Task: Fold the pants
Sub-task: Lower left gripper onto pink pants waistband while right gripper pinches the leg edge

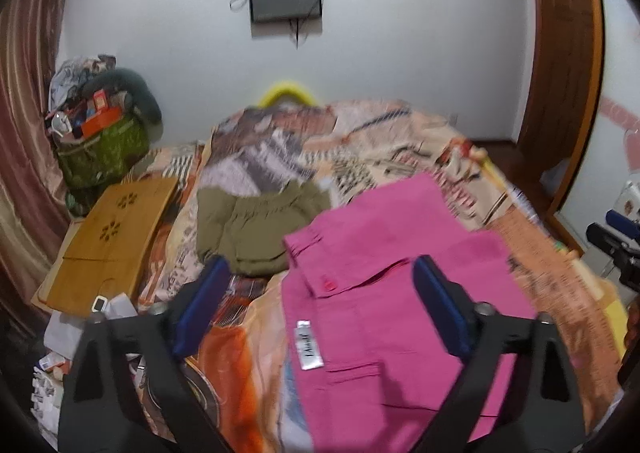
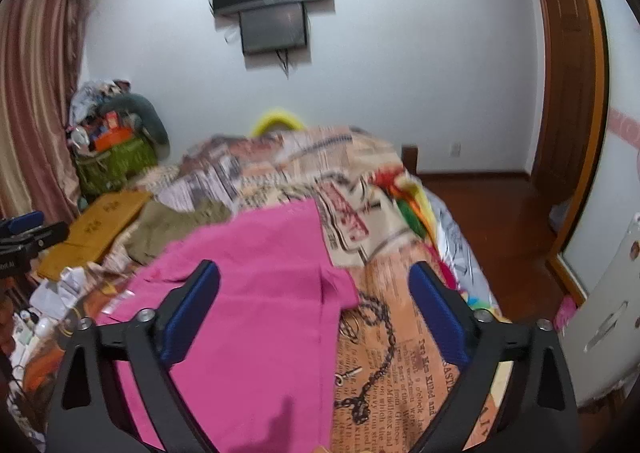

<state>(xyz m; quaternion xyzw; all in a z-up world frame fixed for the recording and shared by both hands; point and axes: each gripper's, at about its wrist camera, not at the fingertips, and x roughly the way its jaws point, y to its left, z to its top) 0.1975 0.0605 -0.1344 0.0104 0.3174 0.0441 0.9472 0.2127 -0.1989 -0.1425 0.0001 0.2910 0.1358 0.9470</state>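
Both hand-held grippers (image 1: 320, 285) (image 2: 314, 293) wide and empty over pink pants (image 1: 380, 253); could pinch the bedspread (image 2: 400, 333) underneath too.

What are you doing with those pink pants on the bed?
A person is holding a two-finger gripper in each hand, getting ready to fold the bright pink cotton pants lying flat on the newspaper-print bedspread. The left gripper and right gripper are both open above the pants, gripping nothing. Olive green folded shorts lie behind.
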